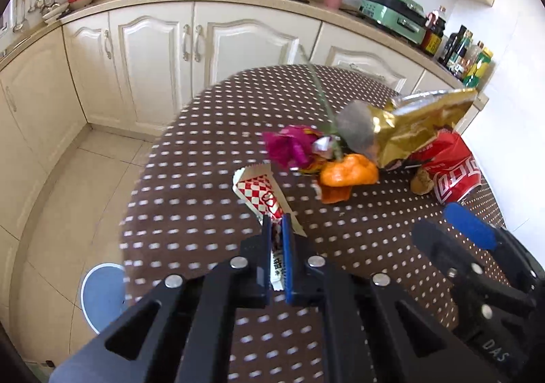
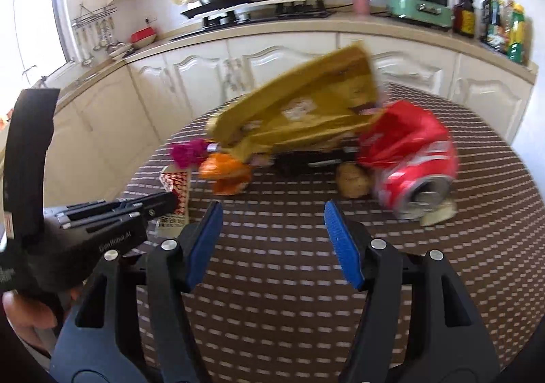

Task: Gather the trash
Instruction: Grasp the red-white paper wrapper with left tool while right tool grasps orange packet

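**Kitchen table, left gripper pinching checkered wrapper, right gripper free**

Kitchen with cream cabinets, stove and pots on the counter behind. A round table [image 1: 190,212] under a brown dotted cloth carries the trash pile.

Left gripper [image 1: 276,224]: fingers pressed together on the near end of the red-and-white checkered wrapper [image 1: 262,192]. The wrapper runs away from the fingertips toward the pile, its far end lying on the cloth. Grip is on, lift not yet done, as far as I can judge.

Right gripper [image 2: 272,229]: fingers spread, nothing between the pads, only bare cloth in the gap. Just beyond its fingertips, a little right, lies the crushed red can [image 2: 419,175], with a small brownish lump [image 2: 352,180] ahead of the gap. Further ahead, the gold snack bag [image 2: 306,107] lies over the heap. Ahead-left of the fingers: orange peel-like scrap [image 2: 224,172] and magenta crumpled bit [image 2: 189,151]. View is motion-blurred, so fine contact is hard to tell.

Step in hand: first pickup, left side secured on the wrapper, right side approaching the pile.

Next move, my read: the left lifts the wrapper clear without dragging the neighbouring scraps. The right needs to go forward and slightly right to straddle the can, or centre on the lump, then squeeze. A blue round thing [image 1: 102,294] on the floor by the table edge may be a bin; can't confirm.
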